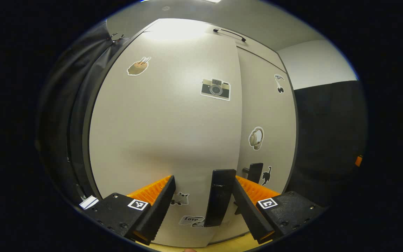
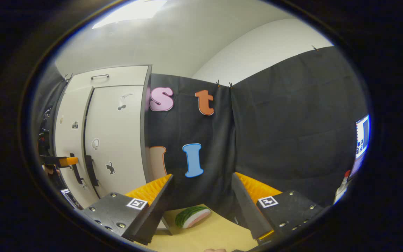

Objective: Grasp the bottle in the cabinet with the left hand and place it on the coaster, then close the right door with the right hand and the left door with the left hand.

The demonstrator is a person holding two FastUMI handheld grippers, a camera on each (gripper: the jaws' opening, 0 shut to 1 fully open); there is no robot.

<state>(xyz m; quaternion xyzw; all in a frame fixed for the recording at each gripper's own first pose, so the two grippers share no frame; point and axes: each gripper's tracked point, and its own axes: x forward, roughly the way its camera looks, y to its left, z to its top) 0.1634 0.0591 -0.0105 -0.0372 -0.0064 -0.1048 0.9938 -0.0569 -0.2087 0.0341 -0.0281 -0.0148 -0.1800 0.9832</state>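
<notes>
Close up, the left gripper [image 1: 201,206] faces the front of the left door [image 1: 166,133] almost square on, its fingers spread apart and empty, with pale door surface showing in the gap between them. The door's dark handle [image 1: 219,197] stands upright, its long axis vertical, just inside the right-hand finger [image 1: 248,210]; whether that finger touches it cannot be told. The left door sits slightly proud of the right door [image 1: 268,122] along the seam, so it looks not quite flush, while the right door lies flat in the cabinet frame with its own upright handle [image 1: 255,172] beside the seam. Stickers dot both doors, among them a camera sticker [image 1: 215,89] and a headphone sticker [image 1: 256,138].

From the right gripper view, the right gripper [image 2: 201,206] is held level and back from the cabinet [image 2: 103,133], pointing at the black cloth wall [image 2: 275,140] rather than at the doors. Its fingers stand open with nothing between them. Below them lies the pale wooden bench [image 2: 205,238], and on it a watermelon-slice toy [image 2: 191,216], lying flat near the wall. At the far left of this view the left gripper [image 2: 59,161] reaches in level toward the doors. The bottle and coaster cannot be made out.
</notes>
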